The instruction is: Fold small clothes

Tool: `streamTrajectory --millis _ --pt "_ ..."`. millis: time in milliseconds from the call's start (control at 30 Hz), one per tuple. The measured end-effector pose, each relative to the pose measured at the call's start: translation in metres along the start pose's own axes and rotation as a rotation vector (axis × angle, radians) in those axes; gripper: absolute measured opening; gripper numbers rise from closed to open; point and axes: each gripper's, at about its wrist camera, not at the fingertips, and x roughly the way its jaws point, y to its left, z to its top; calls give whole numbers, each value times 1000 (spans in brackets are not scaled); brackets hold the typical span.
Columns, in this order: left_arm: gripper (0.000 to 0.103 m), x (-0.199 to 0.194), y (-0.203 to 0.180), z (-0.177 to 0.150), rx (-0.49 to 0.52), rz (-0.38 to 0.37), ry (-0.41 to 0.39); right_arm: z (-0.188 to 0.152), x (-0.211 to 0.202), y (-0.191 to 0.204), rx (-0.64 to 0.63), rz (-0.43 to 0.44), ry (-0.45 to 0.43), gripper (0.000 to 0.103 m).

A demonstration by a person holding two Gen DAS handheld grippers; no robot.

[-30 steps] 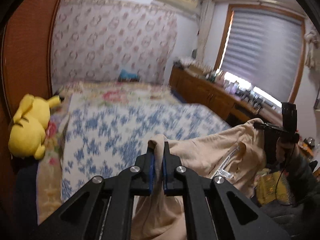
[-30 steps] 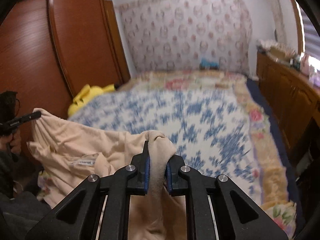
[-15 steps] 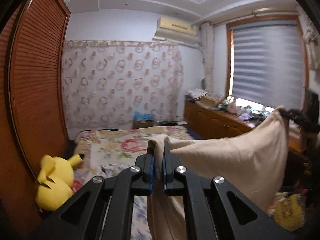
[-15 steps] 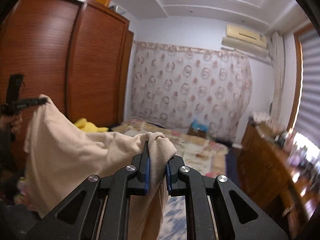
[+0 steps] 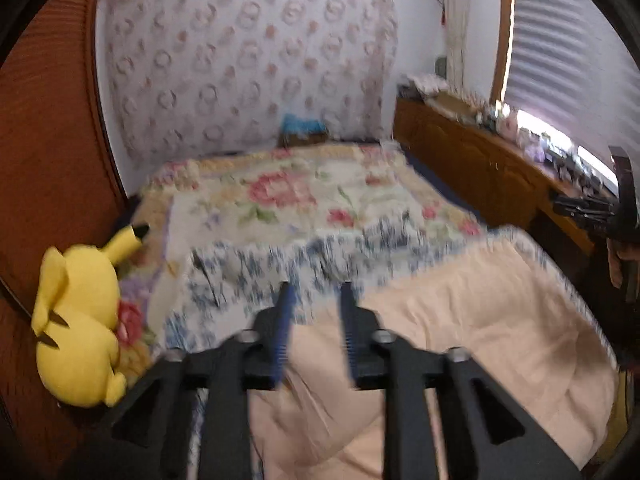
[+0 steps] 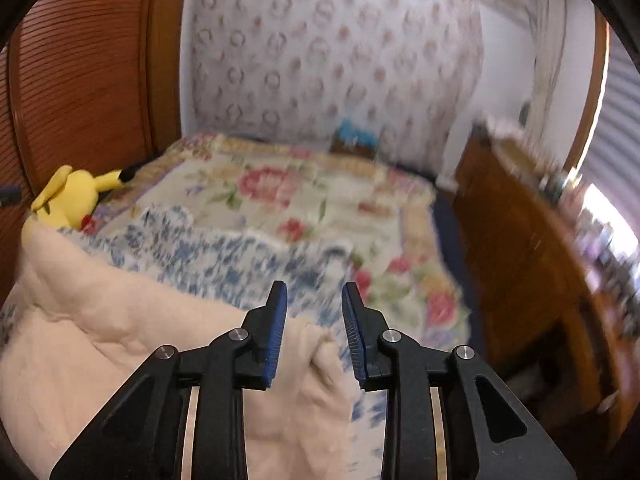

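Open bedspread (image 5: pixel 304 204) fills mid-frame, flat and passable toward the far wall. Beige garment (image 5: pixel 472 320) covers the lower right of left view, lower left of right view. Yellow plush toy (image 5: pixel 80 328) blocks the left edge beside wooden wardrobe (image 6: pixel 80 80). Wooden cabinet (image 6: pixel 532 256) walls off the right; clutter on top, blurred.

patterned wall hanging (image 5: pixel 248 60) | wooden wardrobe (image 6: pixel 80 72) | window blind (image 5: pixel 568 52)
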Motion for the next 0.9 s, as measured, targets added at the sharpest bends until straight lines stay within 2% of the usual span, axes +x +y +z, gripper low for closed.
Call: streamTrajectory --millis 100,167,200,367,567,733,900 --pt "42 0 -12 -24 27 -5 34 -31 8 -1 -24 6 33 31" --pt "55 -6 -20 -42 33 -9 60 -53 0 -3 -15 33 42 35" --pt "56 -10 -24 -49 35 -22 68 -61 -4 -3 -13 43 41 36" --pt "58 -32 -38 -93 40 -53 90 -105 -34 3 10 108 39 44" --pt "58 -44 -56 -139 47 -48 133 -152 -54 11 59 195 62 47" --pt "58 -41 -58 -156 -9 -86 170 -171 -45 19 109 231 112 47" --pt "58 -40 -68 -159 16 -87 169 -175 -34 25 115 230 143 47"
